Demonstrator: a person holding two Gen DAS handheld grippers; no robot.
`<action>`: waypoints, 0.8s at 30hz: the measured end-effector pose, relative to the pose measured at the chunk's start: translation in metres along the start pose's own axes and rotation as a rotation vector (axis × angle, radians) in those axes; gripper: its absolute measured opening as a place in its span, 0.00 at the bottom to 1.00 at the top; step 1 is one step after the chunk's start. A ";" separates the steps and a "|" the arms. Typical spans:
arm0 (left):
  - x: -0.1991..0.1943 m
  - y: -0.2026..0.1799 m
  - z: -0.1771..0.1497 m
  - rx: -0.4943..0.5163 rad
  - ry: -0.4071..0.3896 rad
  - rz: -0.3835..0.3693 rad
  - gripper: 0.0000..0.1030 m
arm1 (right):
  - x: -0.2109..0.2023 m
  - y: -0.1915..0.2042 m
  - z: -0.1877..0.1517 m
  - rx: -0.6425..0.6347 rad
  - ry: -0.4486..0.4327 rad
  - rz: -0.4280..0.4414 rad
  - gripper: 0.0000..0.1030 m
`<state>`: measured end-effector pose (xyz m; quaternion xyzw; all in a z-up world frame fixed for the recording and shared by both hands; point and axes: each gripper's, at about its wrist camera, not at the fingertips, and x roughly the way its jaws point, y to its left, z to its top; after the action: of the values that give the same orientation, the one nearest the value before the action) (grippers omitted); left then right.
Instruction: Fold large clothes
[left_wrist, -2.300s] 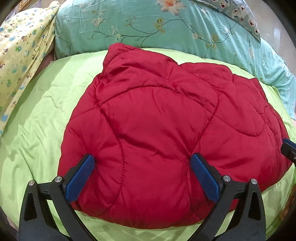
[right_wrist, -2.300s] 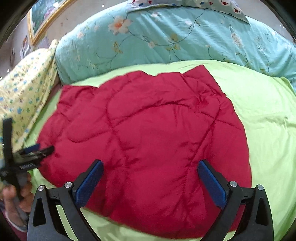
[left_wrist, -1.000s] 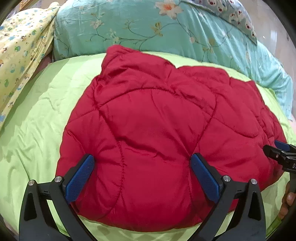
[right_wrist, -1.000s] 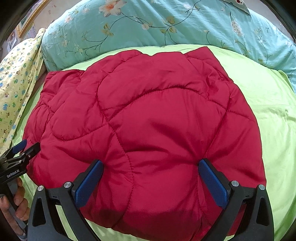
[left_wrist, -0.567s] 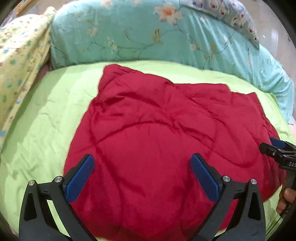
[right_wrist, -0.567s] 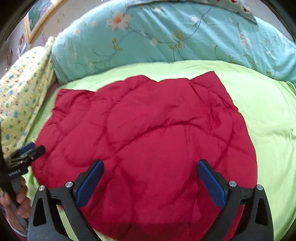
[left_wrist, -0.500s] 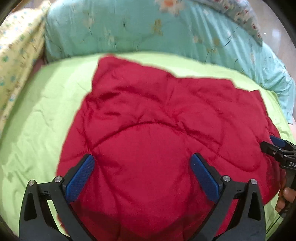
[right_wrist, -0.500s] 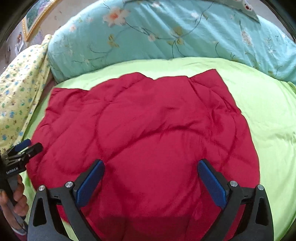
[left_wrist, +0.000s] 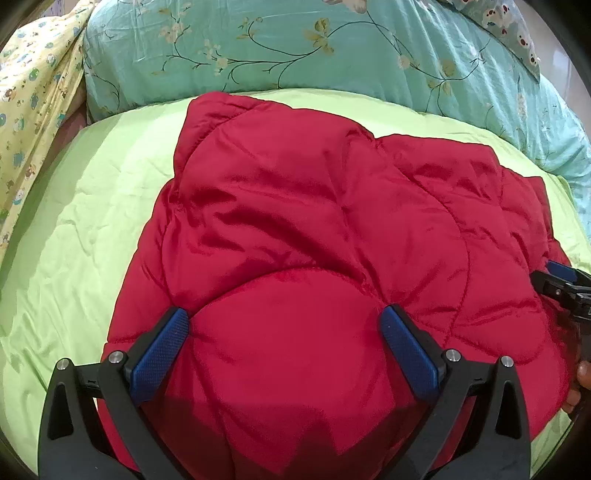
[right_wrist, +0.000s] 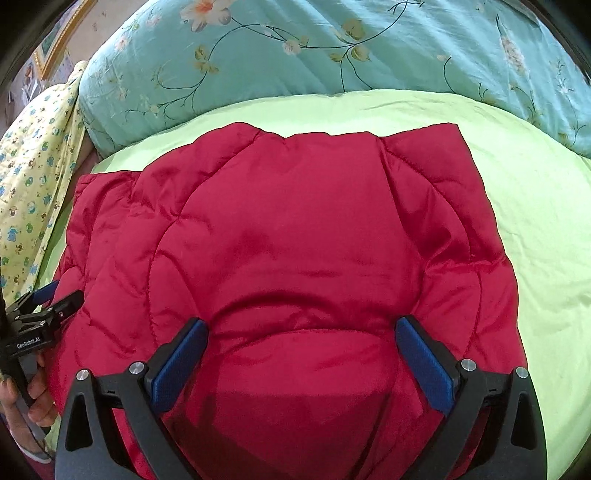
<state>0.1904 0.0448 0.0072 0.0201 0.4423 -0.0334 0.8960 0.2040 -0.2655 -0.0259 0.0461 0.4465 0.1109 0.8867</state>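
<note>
A red quilted puffy jacket (left_wrist: 314, 229) lies folded into a rough square on a lime-green bed sheet (left_wrist: 85, 206). My left gripper (left_wrist: 284, 325) stands open, its blue pads pressed down on the jacket's near left part. My right gripper (right_wrist: 301, 332) is open too and presses on the near right part of the jacket (right_wrist: 295, 229). Each gripper shows at the edge of the other's view: the right one (left_wrist: 561, 284) at the jacket's right edge, the left one (right_wrist: 44, 306) at its left edge, a hand (right_wrist: 29, 398) around its handle.
A teal floral duvet (left_wrist: 314, 55) is bunched along the far side of the bed. A yellow patterned cloth (left_wrist: 29, 92) hangs at the left. Bare green sheet (right_wrist: 535, 221) lies to the right of the jacket and on its left.
Both grippers rose a little off the jacket about half a second ago and have come back down onto its near edge. The jacket lies flatter and squarer than before.
</note>
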 end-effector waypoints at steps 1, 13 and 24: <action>0.000 -0.001 0.000 0.004 -0.003 0.005 1.00 | -0.001 0.000 -0.001 0.001 -0.002 0.002 0.99; -0.002 0.001 -0.005 0.017 -0.024 0.005 1.00 | -0.002 -0.001 -0.001 -0.001 -0.028 -0.004 0.99; -0.004 0.000 -0.005 0.022 -0.028 0.015 1.00 | -0.056 0.014 -0.023 -0.007 -0.144 -0.009 0.98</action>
<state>0.1840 0.0449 0.0067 0.0329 0.4292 -0.0321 0.9020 0.1505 -0.2660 0.0068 0.0488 0.3814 0.1049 0.9171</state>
